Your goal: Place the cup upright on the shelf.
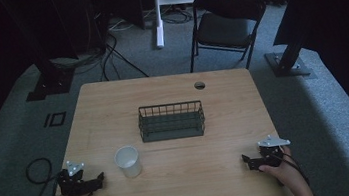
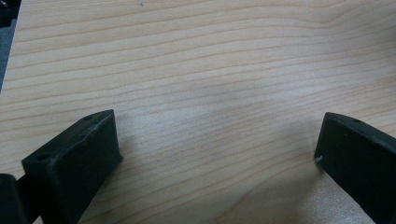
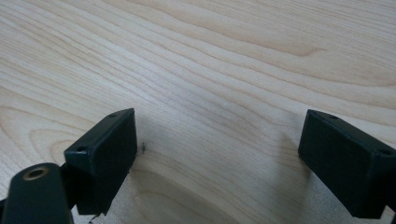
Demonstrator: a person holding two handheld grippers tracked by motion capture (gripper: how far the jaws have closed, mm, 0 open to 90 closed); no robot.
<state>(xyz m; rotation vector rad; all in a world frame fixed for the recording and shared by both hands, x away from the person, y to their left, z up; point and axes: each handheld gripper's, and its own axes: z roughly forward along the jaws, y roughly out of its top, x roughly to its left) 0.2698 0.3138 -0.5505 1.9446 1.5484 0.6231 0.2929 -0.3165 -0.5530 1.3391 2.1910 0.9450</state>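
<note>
A white cup (image 1: pixel 128 161) stands upright on the wooden table (image 1: pixel 171 91), left of centre near the front. Behind it, mid-table, sits a dark wire basket (image 1: pixel 171 121) that looks empty. My left gripper (image 1: pixel 100 180) rests at the front left corner, just left of the cup, held by a hand. In the left gripper view its jaws stand wide apart over bare wood, the left gripper (image 2: pixel 219 149) open. My right gripper (image 1: pixel 247 161) lies at the front right, also hand-held. The right gripper (image 3: pixel 219 144) is open too, with nothing but wood grain between its jaws.
A round cable hole (image 1: pixel 199 85) is near the table's far edge. Beyond the table stand a black folding chair (image 1: pixel 226 23) and a white stand (image 1: pixel 157 14). Cables lie on the grey carpet at the left (image 1: pixel 35 170).
</note>
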